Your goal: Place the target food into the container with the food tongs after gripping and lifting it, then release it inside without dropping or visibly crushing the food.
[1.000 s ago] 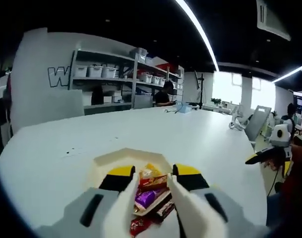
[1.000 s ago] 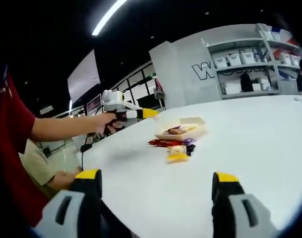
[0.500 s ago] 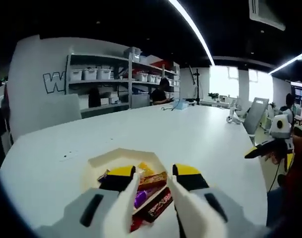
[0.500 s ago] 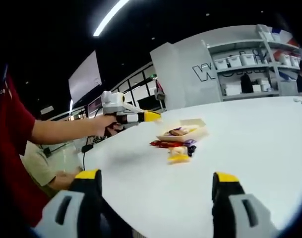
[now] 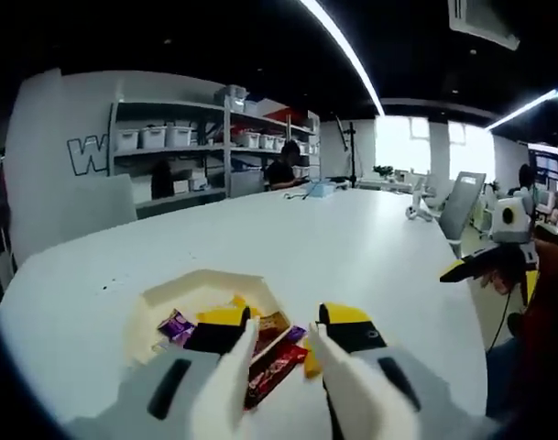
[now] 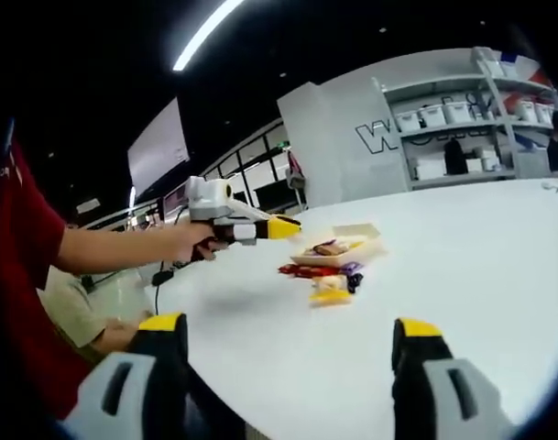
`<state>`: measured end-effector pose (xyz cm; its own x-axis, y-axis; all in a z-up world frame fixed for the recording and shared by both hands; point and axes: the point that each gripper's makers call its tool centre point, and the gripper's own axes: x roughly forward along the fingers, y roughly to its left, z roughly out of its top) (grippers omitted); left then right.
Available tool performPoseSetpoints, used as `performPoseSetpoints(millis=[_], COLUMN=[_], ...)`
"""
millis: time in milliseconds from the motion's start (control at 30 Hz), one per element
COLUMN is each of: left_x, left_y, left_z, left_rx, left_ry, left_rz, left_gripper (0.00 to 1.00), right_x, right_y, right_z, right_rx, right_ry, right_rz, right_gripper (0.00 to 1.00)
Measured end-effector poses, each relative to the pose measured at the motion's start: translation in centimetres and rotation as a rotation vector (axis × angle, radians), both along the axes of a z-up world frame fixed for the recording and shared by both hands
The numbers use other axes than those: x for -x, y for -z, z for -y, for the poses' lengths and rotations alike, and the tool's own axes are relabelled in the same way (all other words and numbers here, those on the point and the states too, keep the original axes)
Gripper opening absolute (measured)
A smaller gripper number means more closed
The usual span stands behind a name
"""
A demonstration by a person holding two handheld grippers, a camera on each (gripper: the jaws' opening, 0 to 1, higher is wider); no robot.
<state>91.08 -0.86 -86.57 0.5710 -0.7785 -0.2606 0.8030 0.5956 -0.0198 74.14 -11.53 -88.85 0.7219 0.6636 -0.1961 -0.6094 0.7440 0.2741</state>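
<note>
A shallow cream container point(image 5: 198, 286) with angled corners is seen on the white desk point(image 5: 352, 247), just ahead of the left tongs point(image 5: 280, 323). Wrapped snacks are gathered at it: a purple wrapper point(image 5: 176, 324) lies inside near the wall, a brown bar point(image 5: 271, 323) sits at the rim, and a dark red bar point(image 5: 275, 367) and a yellow packet point(image 5: 310, 359) lie on the desk just beside it. The left tongs are parted, with nothing between the jaws; the near ends of the bars are hidden behind them.

In the right gripper view the same container point(image 6: 338, 249) is seen well ahead, with a red wrapper point(image 6: 304, 270) and a pale yellow packet point(image 6: 329, 289) on the desk point(image 6: 462, 275) in front of it. The contents of the container are too small to be told apart there. The right tongs point(image 6: 289, 348) are spread wide and empty, low over the desk edge. The left tongs point(image 6: 277, 227) are held level by a hand point(image 6: 191, 240), close to the container; whether they are touching any snack cannot be told. Shelves point(image 5: 178, 151) with white bins are seen behind.
</note>
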Motion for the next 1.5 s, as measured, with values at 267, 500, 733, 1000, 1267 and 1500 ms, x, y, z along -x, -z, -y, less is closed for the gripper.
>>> performPoseSetpoints(millis=[267, 500, 733, 1000, 1267, 1500], left_x=[0.9, 1.5, 2.2, 2.3, 2.5, 2.7], left_y=[1.8, 2.4, 3.7, 4.7, 5.5, 5.8], left_z=[1.4, 2.4, 4.2, 5.0, 5.2, 4.9], left_rx=[-0.016, -0.016, -0.019, -0.040, -0.078, -0.099], left_ry=[0.029, 0.051, 0.078, 0.103, 0.111, 0.096], left_rz=[-0.031, -0.058, -0.084, -0.099, -0.101, -0.123], left_gripper=[0.29, 0.29, 0.29, 0.29, 0.29, 0.28], right_x=[0.2, 0.3, 0.3, 0.4, 0.4, 0.3], right_y=[-0.2, 0.0, 0.1, 0.1, 0.2, 0.0], right_z=[0.5, 0.8, 0.8, 1.6, 1.4, 1.4], right_rx=[0.022, 0.016, 0.017, 0.010, 0.012, 0.011], right_ry=[0.010, 0.017, 0.014, 0.035, 0.032, 0.033], right_rz=[0.010, 0.002, 0.001, -0.003, -0.008, -0.005], right_gripper=[0.93, 0.93, 0.93, 0.93, 0.93, 0.93])
